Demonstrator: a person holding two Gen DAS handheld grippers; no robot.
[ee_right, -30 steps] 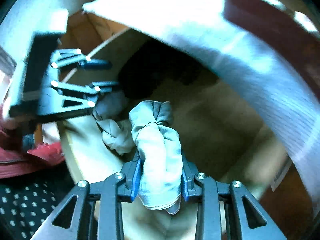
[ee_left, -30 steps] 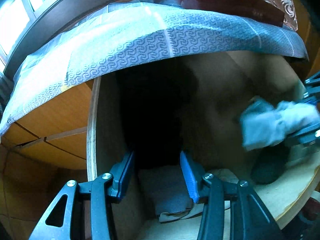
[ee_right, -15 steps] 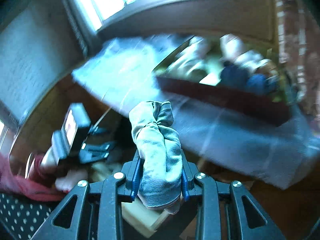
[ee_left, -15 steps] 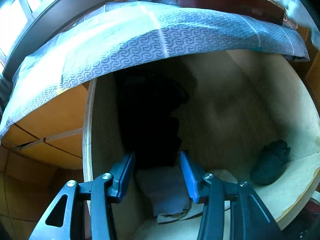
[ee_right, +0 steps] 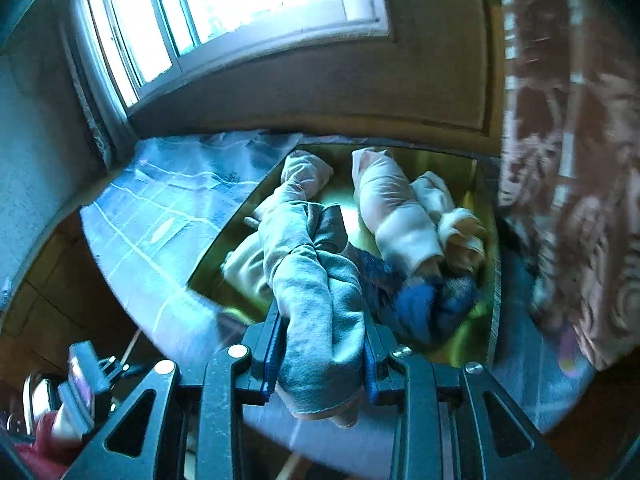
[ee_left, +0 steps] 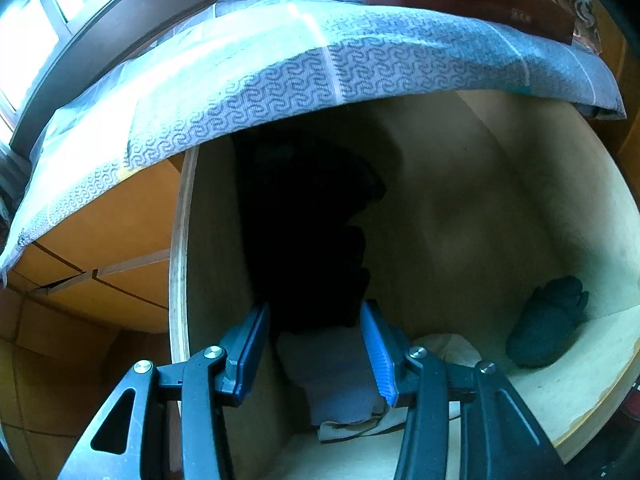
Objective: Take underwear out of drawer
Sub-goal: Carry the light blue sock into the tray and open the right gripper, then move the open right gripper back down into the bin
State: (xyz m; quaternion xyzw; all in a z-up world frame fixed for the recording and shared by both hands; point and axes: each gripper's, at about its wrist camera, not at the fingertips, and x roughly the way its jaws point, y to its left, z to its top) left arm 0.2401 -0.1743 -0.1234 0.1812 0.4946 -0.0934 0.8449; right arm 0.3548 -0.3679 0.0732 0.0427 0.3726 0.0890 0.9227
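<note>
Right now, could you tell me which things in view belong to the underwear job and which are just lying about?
Belongs to the job:
- grey rolled underwear, clamped in the right gripper
- open drawer
- left gripper, jaws apart over the drawer
- tray holding rolled garments

Just lying about:
- patterned cloth
- window
- curtain

Left gripper angled down, jaws apart; right gripper clamped shut
</note>
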